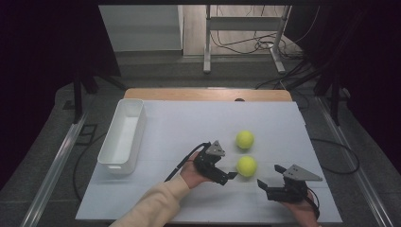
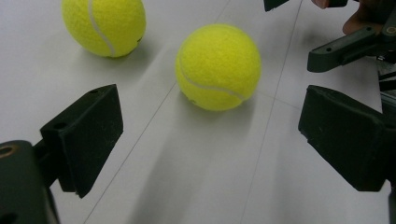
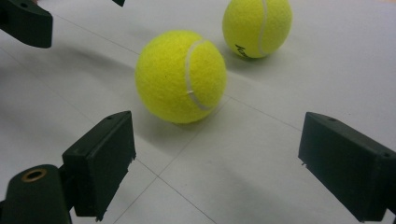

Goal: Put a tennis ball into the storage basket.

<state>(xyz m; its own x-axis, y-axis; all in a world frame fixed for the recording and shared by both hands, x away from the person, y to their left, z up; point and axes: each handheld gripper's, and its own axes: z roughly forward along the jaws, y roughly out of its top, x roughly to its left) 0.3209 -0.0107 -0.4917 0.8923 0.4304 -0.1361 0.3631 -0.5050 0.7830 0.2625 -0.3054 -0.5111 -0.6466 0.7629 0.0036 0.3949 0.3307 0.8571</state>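
Between my two tools on the worktop (image 1: pixel 179 123): nearer tennis ball (image 1: pixel 247 166), just ahead of left tool (image 1: pixel 226 176), jaws apart; right tool (image 1: pixel 267 183) likewise apart, slightly farther.

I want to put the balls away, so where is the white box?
In the high view the white box sits near the table's left edge, well to the left of the left gripper and both tennis balls.

Dim high view w/ dark edges; sharp, evenly lit gripper views, soft shadows under balls (image 2: pixel 218 66).
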